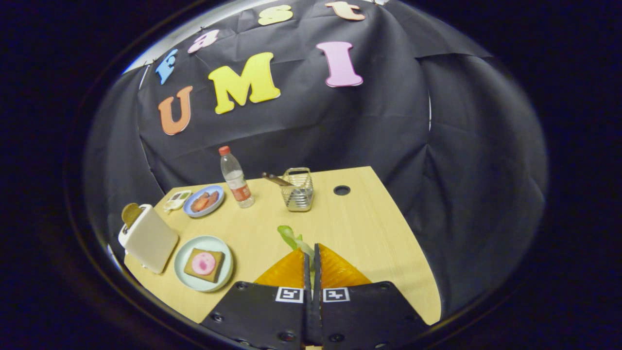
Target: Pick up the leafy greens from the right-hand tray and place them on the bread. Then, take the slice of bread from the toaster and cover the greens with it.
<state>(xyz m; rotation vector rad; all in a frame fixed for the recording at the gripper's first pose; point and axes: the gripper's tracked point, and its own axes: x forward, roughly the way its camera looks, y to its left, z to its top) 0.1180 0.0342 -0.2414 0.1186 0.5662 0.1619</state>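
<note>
- Closed fingers of the one pair of tongs sit nearest the camera, pressed nearly together on the leafy greens.
- One bunch of leafy greens is clamped between those fingers; a pale stalk runs down the narrow gap and a green frill sticks out past the tips, lifted above the worktop.
- One pale green plate lies off to the left of the fingers, near the worktop's front edge.
- On that plate lies one square slice of bread with one round pink slice resting on top of it.
- One cream toaster stands just left of the plate, close beside it; whether they touch cannot be told.
- One brown slice of bread in the toaster pokes up out of the slot at its far end.
- One blue plate lies farther back, holding reddish pieces of food whose count is unclear.
- One small whitish item lies just left of the blue plate, too small to make out.
- One clear bottle with a red cap stands upright right of the blue plate.
- One wire basket stands right of the bottle, with one brown handle leaning out to the left.
- One round hole is cut in the worktop right of the basket.
</note>
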